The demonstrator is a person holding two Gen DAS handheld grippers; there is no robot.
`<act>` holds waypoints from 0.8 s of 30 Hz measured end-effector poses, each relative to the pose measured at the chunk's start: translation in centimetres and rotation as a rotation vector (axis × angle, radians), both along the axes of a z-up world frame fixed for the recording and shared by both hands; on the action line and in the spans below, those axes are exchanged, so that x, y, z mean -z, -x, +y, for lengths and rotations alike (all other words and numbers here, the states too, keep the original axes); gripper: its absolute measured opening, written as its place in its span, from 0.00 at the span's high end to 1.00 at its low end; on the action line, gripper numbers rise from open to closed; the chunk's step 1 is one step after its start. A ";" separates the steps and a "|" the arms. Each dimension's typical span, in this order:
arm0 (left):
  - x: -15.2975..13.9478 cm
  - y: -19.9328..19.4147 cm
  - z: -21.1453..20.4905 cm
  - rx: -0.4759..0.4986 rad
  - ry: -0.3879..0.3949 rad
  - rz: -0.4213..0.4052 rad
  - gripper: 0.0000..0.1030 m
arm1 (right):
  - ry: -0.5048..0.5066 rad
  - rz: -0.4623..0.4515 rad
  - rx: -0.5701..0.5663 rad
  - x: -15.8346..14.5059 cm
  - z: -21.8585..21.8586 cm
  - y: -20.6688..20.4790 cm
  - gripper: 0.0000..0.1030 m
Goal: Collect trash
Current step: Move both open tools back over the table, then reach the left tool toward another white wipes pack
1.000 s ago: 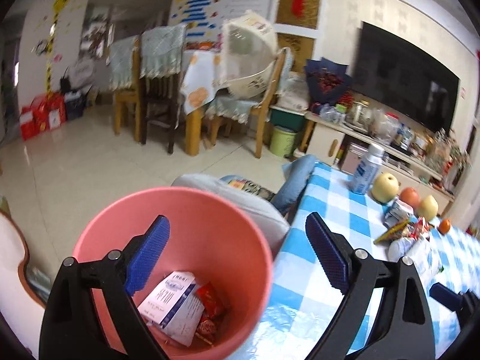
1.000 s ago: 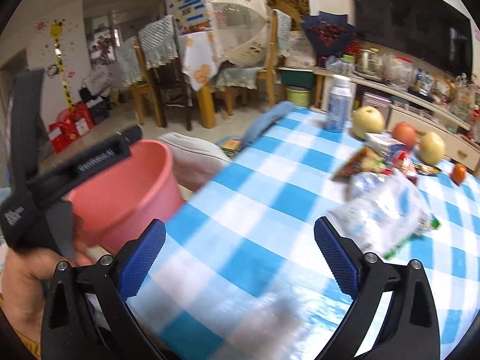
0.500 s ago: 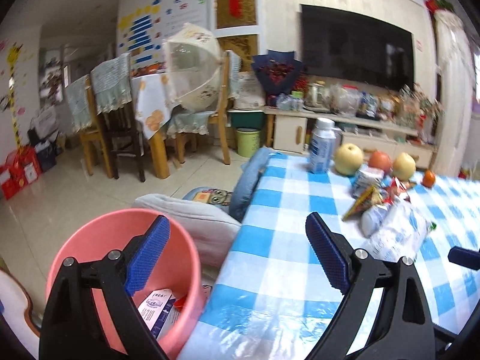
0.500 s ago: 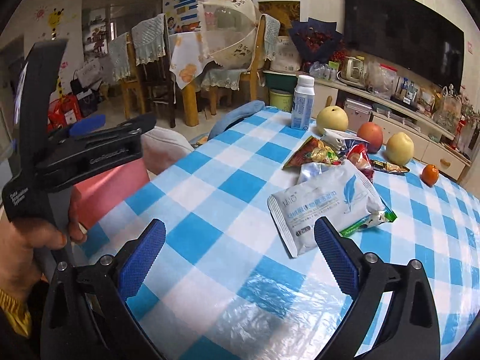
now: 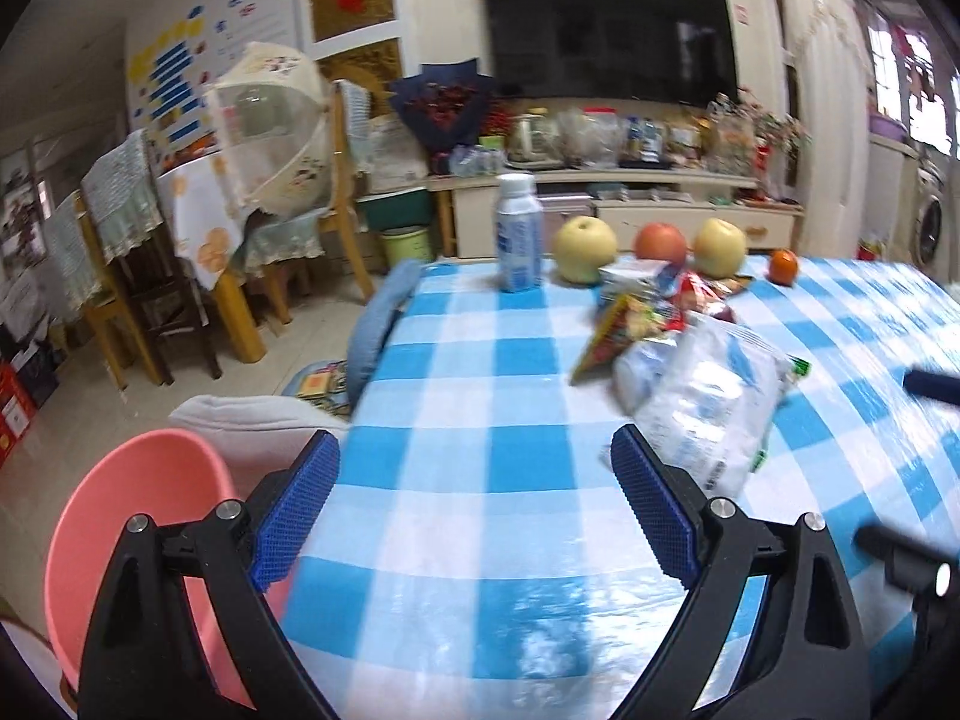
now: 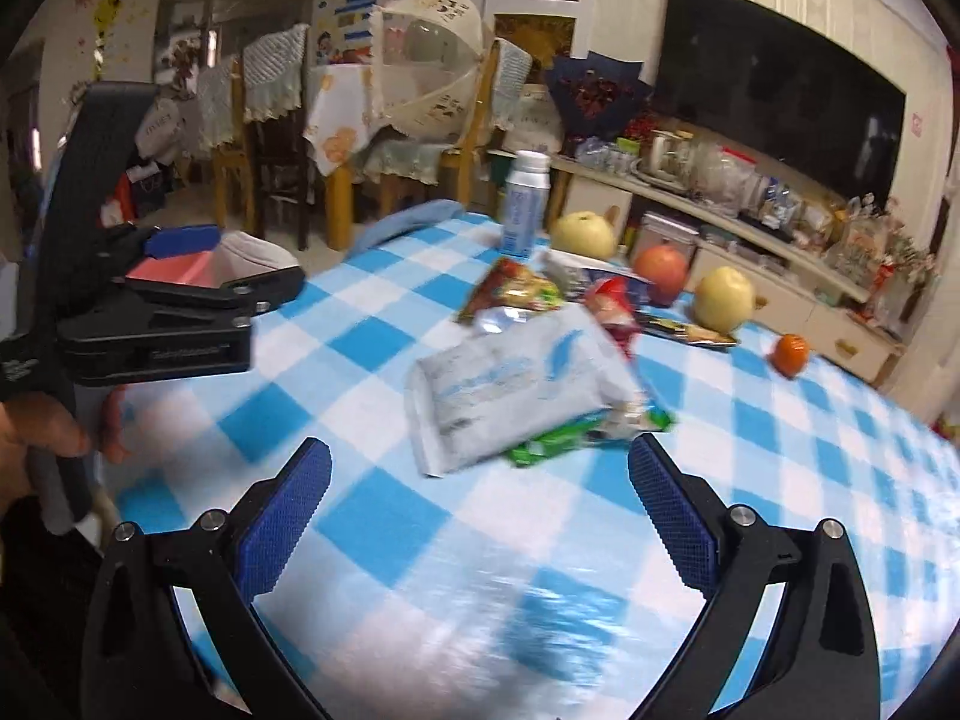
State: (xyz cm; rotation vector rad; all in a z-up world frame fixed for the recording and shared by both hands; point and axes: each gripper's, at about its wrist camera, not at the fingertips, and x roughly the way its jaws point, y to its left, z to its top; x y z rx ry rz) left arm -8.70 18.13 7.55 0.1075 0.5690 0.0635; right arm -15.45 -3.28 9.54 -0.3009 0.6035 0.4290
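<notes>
Left wrist view. Left gripper [image 5: 474, 507] held wide apart, nothing between its blue pads [image 5: 295, 513]; it hovers over the near edge of the blue-and-white checked tablecloth [image 5: 480, 378]. Pink bin [image 5: 129, 540] sits low at left, off the table edge, partly behind the left finger; its contents are hidden from here. A grey cushion [image 5: 252, 426] lies just behind the bin. Trash pile sits mid-table, right of centre: a white plastic pouch [image 5: 714, 396] nearest, a triangular snack wrapper [image 5: 612, 330] and red wrappers [image 5: 696, 294] beyond it, all touching or overlapping. Behind the pile, in a row along the far edge: a white bottle [image 5: 519, 231] standing upright, a yellow pear [image 5: 583, 241], a red apple [image 5: 660, 243], a second yellow pear [image 5: 720, 246], a small orange [image 5: 783, 266]. A blue fingertip and black parts of the other tool show at the right edge, blurred.

Right wrist view. Right gripper [image 6: 480, 516] also spread wide and empty, above the cloth [image 6: 372, 516], pointing toward the white pouch [image 6: 516, 390], which lies just ahead of the fingers and apart from them. A green wrapper [image 6: 570, 438] pokes out from under the pouch. The snack wrapper [image 6: 513, 294] and red wrappers [image 6: 612, 309] lie past it; bottle [image 6: 528, 201], pear [image 6: 583, 233], apple [image 6: 660, 267], second pear [image 6: 725, 300] and orange [image 6: 791, 354] farther back. At left, the person's hand [image 6: 36, 450] grips the left tool; a sliver of the pink bin [image 6: 174, 269] shows beyond it. Image is motion-blurred.
</notes>
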 end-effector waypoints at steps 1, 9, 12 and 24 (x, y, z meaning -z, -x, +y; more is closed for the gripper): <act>0.1 -0.1 -0.4 0.011 -0.001 0.003 0.10 | 0.028 -0.001 0.025 -0.1 -0.6 -0.3 0.05; 0.2 -0.9 -3.2 0.077 -0.024 0.005 0.10 | 0.039 0.039 0.285 -0.5 -7.4 -3.2 0.05; 0.4 -1.5 -4.0 0.126 -0.002 0.041 0.10 | 0.010 0.054 0.336 -0.8 -9.5 -3.9 0.05; 2.8 -5.5 -8.7 0.344 0.003 0.204 0.10 | -0.245 0.209 0.263 0.1 -13.8 -6.6 0.05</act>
